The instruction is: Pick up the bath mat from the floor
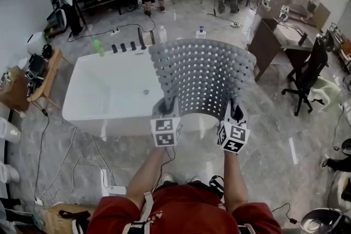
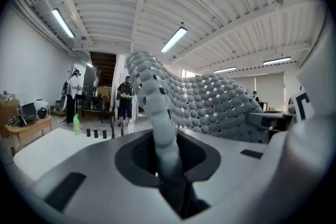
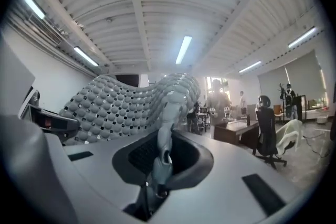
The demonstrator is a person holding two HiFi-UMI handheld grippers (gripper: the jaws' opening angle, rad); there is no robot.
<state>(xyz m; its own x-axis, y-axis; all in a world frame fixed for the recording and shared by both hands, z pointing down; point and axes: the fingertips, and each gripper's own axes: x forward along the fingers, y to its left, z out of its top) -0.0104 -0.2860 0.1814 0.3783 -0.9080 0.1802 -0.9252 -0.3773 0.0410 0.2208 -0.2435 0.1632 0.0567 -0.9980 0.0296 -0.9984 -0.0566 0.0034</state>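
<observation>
Bath mat (image 1: pixel 200 76) is off the floor (image 1: pixel 274 140), rising from two grips on its near edge and bowing between them. Left tongs (image 1: pixel 169 106) are clenched on the near-left corner. Right tongs (image 1: pixel 233 111) are clenched on the near-right corner. The mat's left side overlaps the right end of the bathtub (image 1: pixel 82 109). Bare floor lies to the right, between the mat and an office chair (image 1: pixel 307 71), and a tabletop (image 1: pixel 277 35) stands beyond. Cables (image 1: pixel 55 156) cross the floor at left. The bathtub basin shows only its drain (image 1: pixel 146 92). A green bottle (image 1: pixel 98 46) stands on its far rim.
</observation>
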